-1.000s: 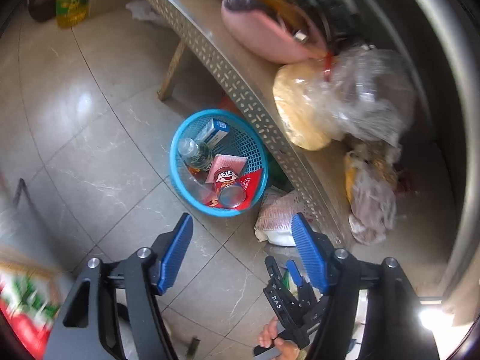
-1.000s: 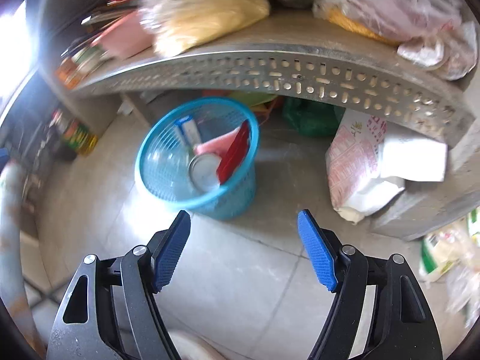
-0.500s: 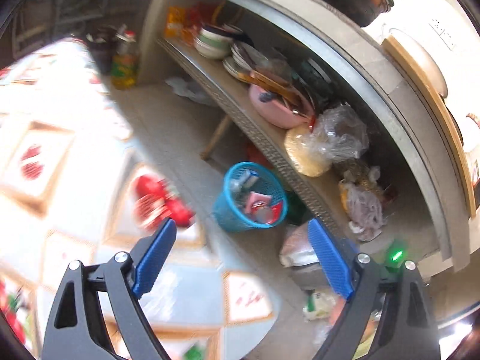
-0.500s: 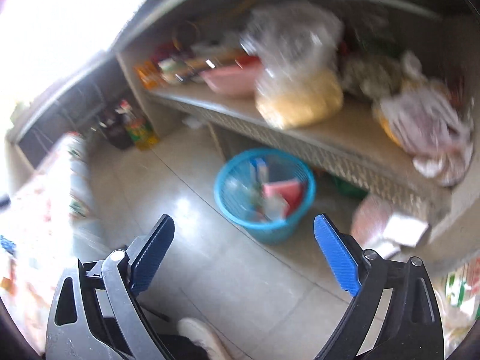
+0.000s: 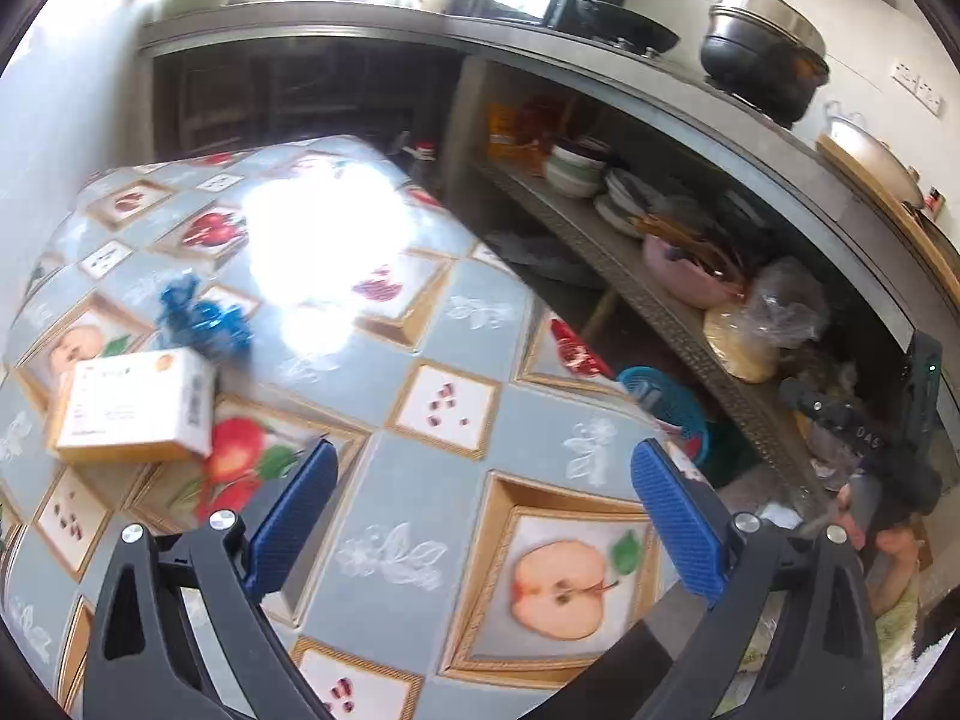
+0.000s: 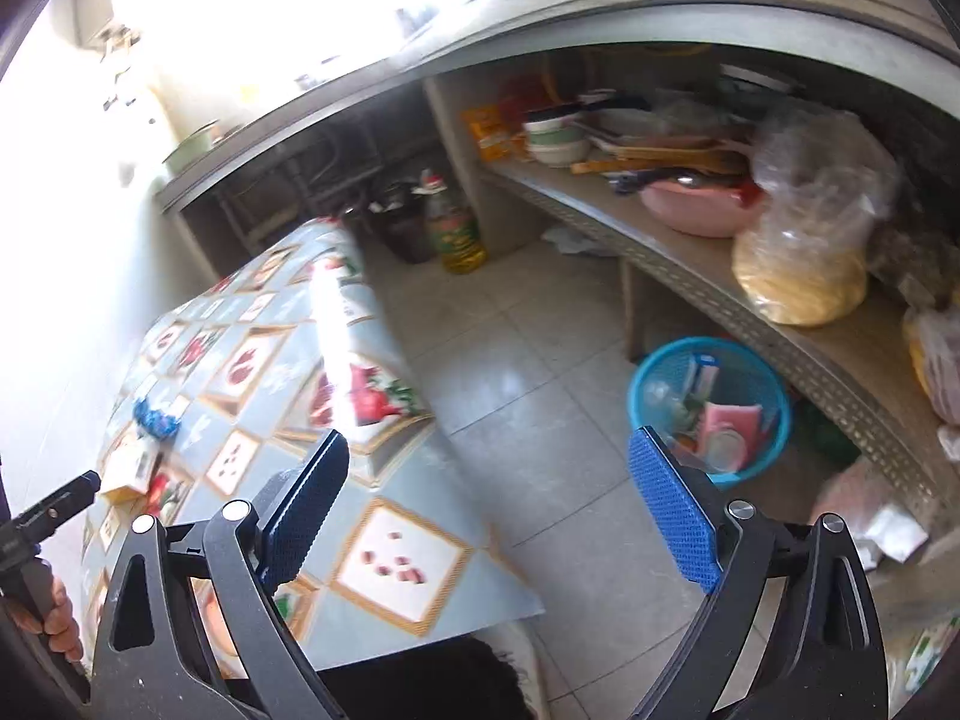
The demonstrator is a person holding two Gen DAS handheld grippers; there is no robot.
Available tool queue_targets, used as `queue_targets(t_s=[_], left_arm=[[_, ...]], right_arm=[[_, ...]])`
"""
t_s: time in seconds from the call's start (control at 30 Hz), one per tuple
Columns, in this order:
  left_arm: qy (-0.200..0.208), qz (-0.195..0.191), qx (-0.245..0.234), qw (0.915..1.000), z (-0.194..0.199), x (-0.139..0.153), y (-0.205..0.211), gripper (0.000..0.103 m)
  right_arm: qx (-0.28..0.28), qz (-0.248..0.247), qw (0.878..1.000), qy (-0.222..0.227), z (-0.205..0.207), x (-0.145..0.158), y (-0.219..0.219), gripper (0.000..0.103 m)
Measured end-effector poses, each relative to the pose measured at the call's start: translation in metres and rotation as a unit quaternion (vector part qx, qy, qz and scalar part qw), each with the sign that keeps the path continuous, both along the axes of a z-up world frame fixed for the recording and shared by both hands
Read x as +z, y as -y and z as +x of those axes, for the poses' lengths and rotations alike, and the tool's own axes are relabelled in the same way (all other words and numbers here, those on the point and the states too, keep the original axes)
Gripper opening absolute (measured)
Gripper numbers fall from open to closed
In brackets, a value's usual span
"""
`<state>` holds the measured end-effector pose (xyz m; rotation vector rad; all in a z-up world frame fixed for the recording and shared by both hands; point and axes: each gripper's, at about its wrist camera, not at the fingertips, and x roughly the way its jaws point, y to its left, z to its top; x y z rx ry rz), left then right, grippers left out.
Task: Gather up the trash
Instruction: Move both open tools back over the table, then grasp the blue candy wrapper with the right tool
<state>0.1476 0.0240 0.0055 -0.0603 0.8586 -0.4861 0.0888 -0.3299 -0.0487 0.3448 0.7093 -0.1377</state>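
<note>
A white and orange box [image 5: 135,405] and a crumpled blue wrapper [image 5: 201,318] lie on the fruit-patterned tablecloth [image 5: 420,480] to the left of my left gripper [image 5: 480,516], which is open and empty above the table. Box [image 6: 129,468] and wrapper [image 6: 155,419] also show far left in the right wrist view. The blue trash basket [image 6: 762,450] with a bottle, a can and packets stands on the floor under the shelf, also seen past the table edge [image 5: 684,408]. My right gripper [image 6: 489,516] is open and empty over the table's corner.
A perforated metal shelf [image 6: 750,294] holds a pink bowl [image 6: 696,210], dishes and plastic bags. An oil bottle [image 6: 453,228] stands on the tiled floor [image 6: 528,360]. A white sack [image 6: 864,516] lies under the shelf. Pots sit on the counter [image 5: 762,54].
Both grippers have risen and drawn back from the basket to above the table. The view now takes in the tablecloth with the box and wrapper. Both stay open.
</note>
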Motion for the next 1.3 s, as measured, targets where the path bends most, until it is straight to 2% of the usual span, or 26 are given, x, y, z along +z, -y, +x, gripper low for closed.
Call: queue_targets(t_s=[0.13,0.23,0.33,0.4,0.57,0.73,0.93,1.03,1.1,1.17,1.3], left_arm=[[0.001,-0.011,0.059,0.9982,-0.011,-0.006,-0.051,0.096],[0.004,-0.004,0.101,0.9949,-0.013,-0.012,-0.082,0.096],[0.005,-0.003,0.136,0.9908,-0.009,-0.015,-0.106,0.096],[0.006,-0.019,0.15,0.9884,-0.004,-0.013,-0.118,0.096],[-0.016,-0.074,0.218,0.973,0.015,-0.02,-0.149,0.096],[-0.038,-0.13,0.236,0.9624,0.021,-0.035,-0.165,0.096],[-0.062,-0.156,0.246,0.9547,0.028,-0.052,-0.177,0.093],[-0.077,-0.168,0.251,0.9503,0.033,-0.059,-0.184,0.089],[-0.084,-0.174,0.256,0.9472,0.037,-0.063,-0.189,0.087],[-0.095,-0.186,0.259,0.9431,0.043,-0.067,-0.193,0.086],[-0.113,-0.2,0.252,0.9402,0.05,-0.074,-0.192,0.083]], right_arm=[[0.05,0.01,0.999,-0.012,0.015,0.003,-0.029,0.09],[0.089,0.011,0.996,-0.022,0.029,0.007,-0.057,0.09],[0.14,0.024,0.989,-0.03,0.047,0.011,-0.086,0.09],[0.175,0.036,0.983,-0.033,0.062,0.015,-0.103,0.09],[0.266,0.067,0.96,-0.055,0.108,0.022,-0.165,0.088],[0.353,0.089,0.927,-0.09,0.166,0.016,-0.239,0.078],[0.405,0.032,0.903,-0.139,0.241,-0.013,-0.329,0.074],[0.417,0.012,0.894,-0.164,0.264,-0.035,-0.358,0.069],[0.416,0.012,0.891,-0.182,0.273,-0.048,-0.367,0.059],[0.42,0.028,0.885,-0.198,0.275,-0.057,-0.37,0.044],[0.424,0.034,0.88,-0.21,0.258,-0.064,-0.367,0.03]])
